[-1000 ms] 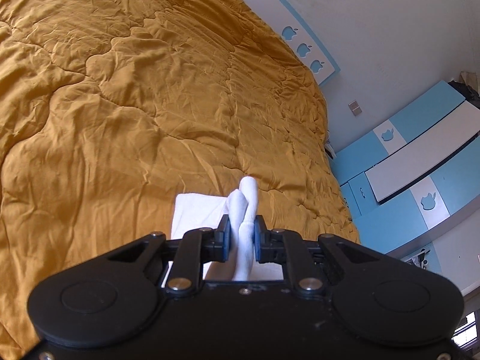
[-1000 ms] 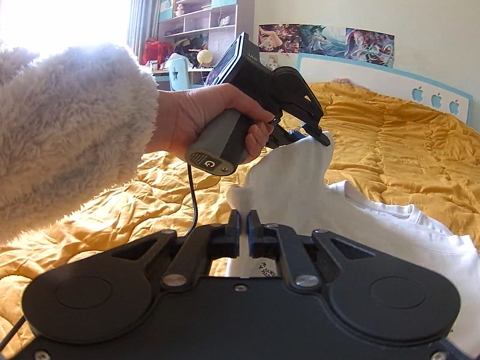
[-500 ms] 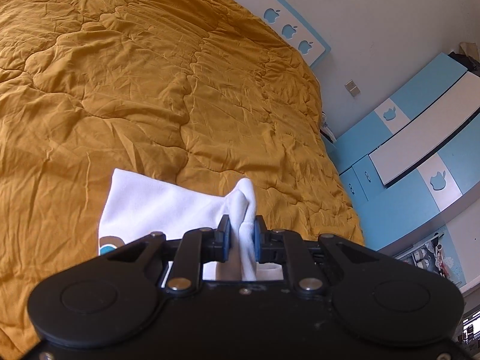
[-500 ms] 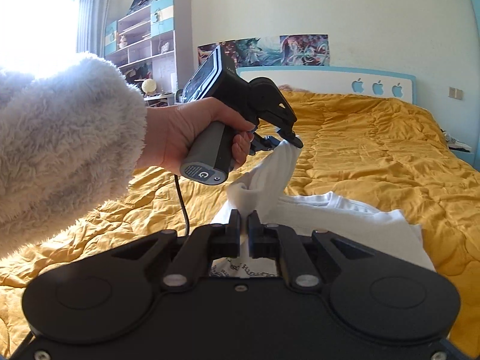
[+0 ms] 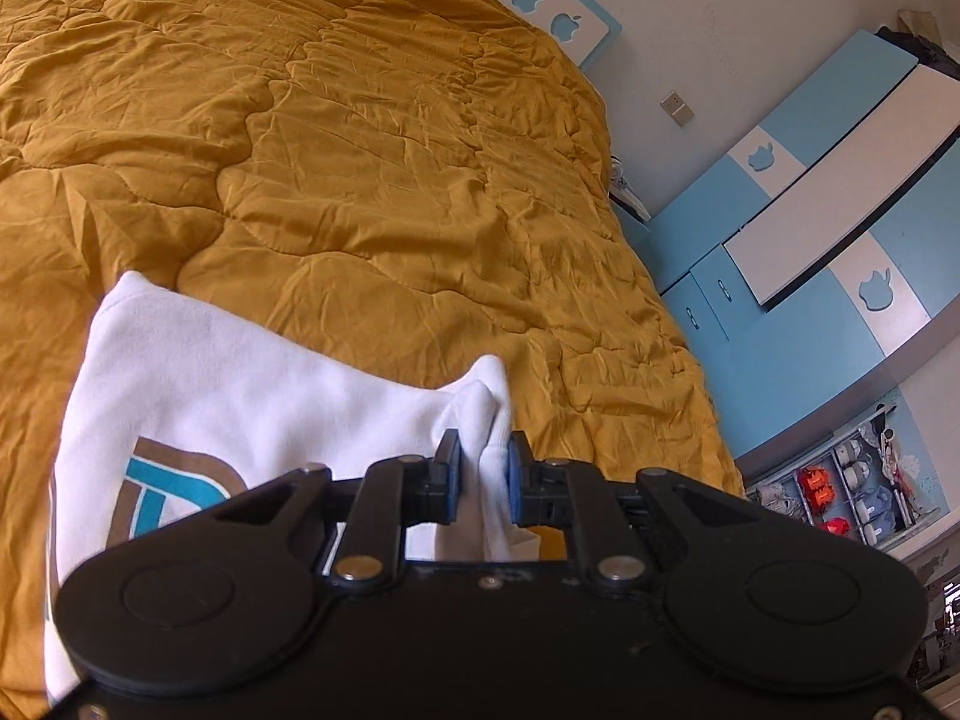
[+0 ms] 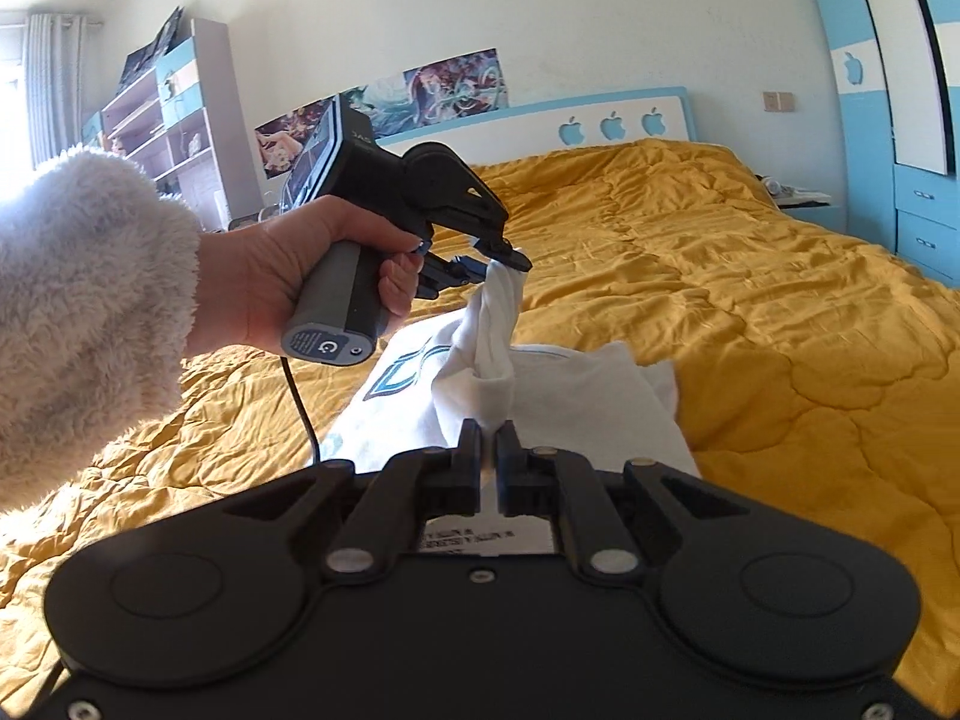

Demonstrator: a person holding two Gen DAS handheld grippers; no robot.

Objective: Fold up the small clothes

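Observation:
A small white T-shirt (image 5: 198,384) with a teal and brown print lies partly on the mustard quilt (image 5: 360,150). My left gripper (image 5: 483,456) is shut on a bunched edge of the shirt and holds it above the bed. In the right wrist view the left gripper (image 6: 501,261) hangs over the shirt (image 6: 588,396), with a twisted strip of cloth running from it down to my right gripper (image 6: 489,441). The right gripper is shut on that cloth. The rest of the shirt rests on the quilt (image 6: 780,324).
A white and blue headboard (image 6: 612,120) with apple cut-outs stands at the bed's far end. Blue and white wardrobes (image 5: 840,192) line the right wall. A bookshelf (image 6: 162,126) stands by the window at left. The hand in a fluffy sleeve (image 6: 78,282) holds the left gripper.
Both grippers have moved toward the right side of the bed and lower. More of the shirt now lies flat on the quilt with its print showing. Both stay shut on the cloth.

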